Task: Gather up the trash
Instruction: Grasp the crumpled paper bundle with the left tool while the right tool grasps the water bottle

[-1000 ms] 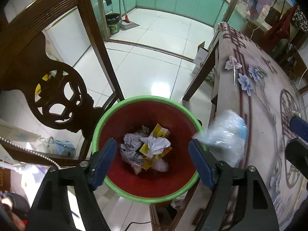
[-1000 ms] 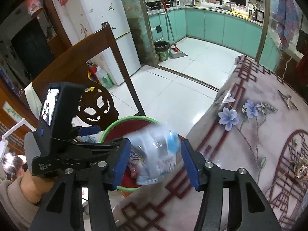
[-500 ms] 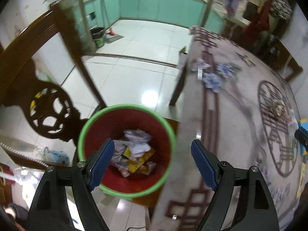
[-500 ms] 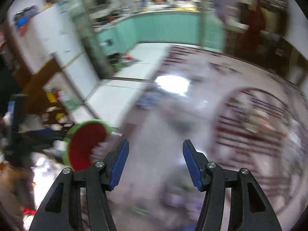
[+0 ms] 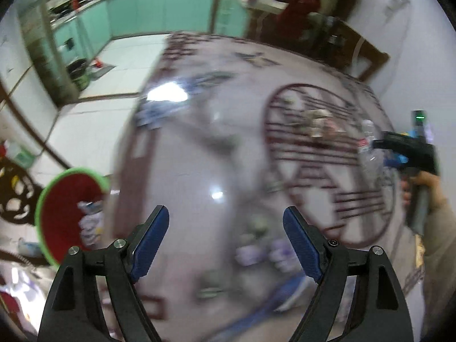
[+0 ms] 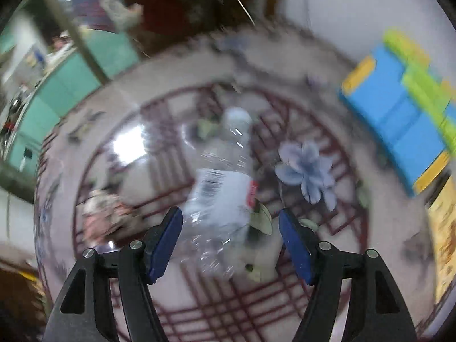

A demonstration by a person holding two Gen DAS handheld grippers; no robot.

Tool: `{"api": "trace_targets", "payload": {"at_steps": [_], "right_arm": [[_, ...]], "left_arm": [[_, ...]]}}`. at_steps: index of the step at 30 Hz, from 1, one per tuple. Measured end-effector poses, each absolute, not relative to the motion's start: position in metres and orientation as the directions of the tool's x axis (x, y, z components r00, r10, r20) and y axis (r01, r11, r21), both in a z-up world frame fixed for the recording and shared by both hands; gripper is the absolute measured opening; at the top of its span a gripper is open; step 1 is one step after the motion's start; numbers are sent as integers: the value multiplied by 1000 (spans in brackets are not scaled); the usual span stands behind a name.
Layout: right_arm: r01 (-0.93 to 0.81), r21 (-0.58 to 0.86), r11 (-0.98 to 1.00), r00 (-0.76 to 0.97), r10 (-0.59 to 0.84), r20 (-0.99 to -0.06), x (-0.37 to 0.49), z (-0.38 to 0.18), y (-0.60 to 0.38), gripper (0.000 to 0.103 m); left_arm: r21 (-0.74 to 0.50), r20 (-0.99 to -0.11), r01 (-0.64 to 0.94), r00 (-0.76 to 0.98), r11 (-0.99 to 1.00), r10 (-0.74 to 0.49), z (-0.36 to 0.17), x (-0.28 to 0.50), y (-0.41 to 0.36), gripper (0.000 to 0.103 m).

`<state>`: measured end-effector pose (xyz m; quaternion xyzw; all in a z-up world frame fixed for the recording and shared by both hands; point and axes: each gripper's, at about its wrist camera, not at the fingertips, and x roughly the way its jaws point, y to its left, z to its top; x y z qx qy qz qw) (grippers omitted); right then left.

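My right tongs point(image 6: 230, 240) are spread wide and hang over the patterned worktop point(image 6: 142, 108), holding nothing. A clear plastic bottle point(image 6: 221, 191) lies on the worktop straight ahead of them, its cap end pointing away from me and its crumpled lower part reaching in between my two blue pads point(image 6: 165, 242); the view is smeared, so I cannot tell whether either pad touches it. The bottle carries a white label with a barcode and a red strip. Just to its left sits a crumpled wad of pinkish paper point(image 6: 104, 218), and to its right a printed blue flower point(image 6: 306, 171) in the worktop's pattern. A blue, yellow and green box point(image 6: 399, 114) lies farther right, near the worktop's edge.

My left tongs point(image 5: 226, 240) are also spread apart and empty, hovering above the near part of the worktop point(image 5: 199, 171). Down at the left, beside the worktop's edge, stands the red bin point(image 5: 61, 213) with its green rim, with crumpled paper and wrappers in it. From this side I see the bottle point(image 5: 370, 145) far off to the right, just in front of my right tongs point(image 5: 382, 144), and the paper wad point(image 5: 317, 126) close by it in the round dark-red motif
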<state>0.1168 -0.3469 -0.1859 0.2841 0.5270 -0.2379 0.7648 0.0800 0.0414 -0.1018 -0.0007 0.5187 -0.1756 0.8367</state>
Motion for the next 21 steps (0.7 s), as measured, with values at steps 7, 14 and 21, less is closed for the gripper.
{"api": "trace_targets", "payload": {"at_steps": [7,14,21], "right_arm": [[558,306,771,382,89,-920,126,-203,-370,53],[431,318,844,509,64,-858,86,-149,-368,53],[392,340,855,567,67,-821,52,-130,-365,54]], "left_arm": [[-220,-842,378,391,899,-371,-98,102,-62,83],[-250,-873,332,330,910,-360,-140,161,-139,83],[-233,-909,282,277,931,-311,-180,196,-174,81]]}}
